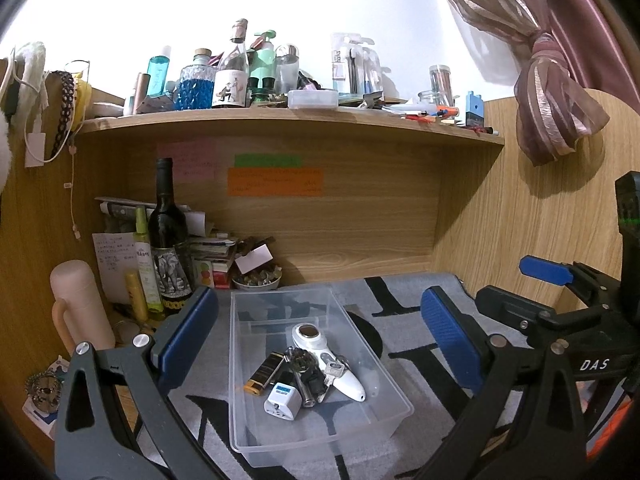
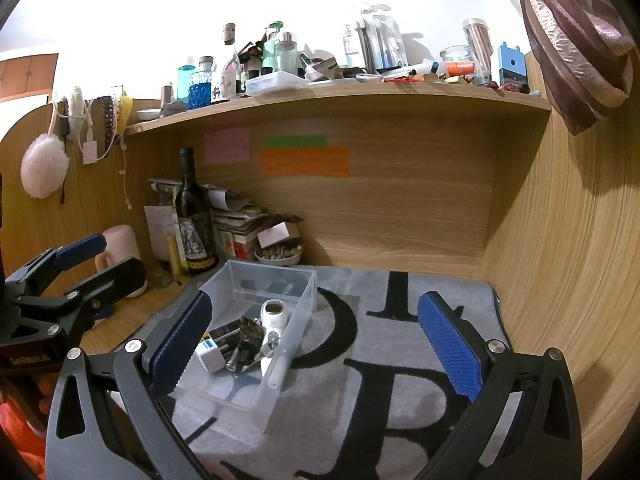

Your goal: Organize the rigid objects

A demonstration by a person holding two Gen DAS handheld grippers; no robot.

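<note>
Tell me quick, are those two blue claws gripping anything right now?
Left gripper: open, holding nothing, above the clear bin.
Right gripper: open, holding nothing, over the grey mat.

Clear plastic bin (image 1: 280, 308) on the grey mat (image 1: 400, 304), white adapter (image 1: 282, 398), lighter (image 1: 265, 372), keys (image 1: 334, 368), white handheld device (image 1: 320, 344) piled inside

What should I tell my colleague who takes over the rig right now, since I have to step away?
Left hand-held gripper: open, empty, held above the clear plastic bin.
Right hand-held gripper: open, empty, held over the grey mat to the right of the bin.
Already in the bin, piled together: white handheld device, white plug adapter, black-and-gold lighter, keys and some small dark metal pieces.
No loose items show on the mat around the bin.
Left: apparently nothing on the mat; the cluttered shelf and desk corner are untouched.
</note>
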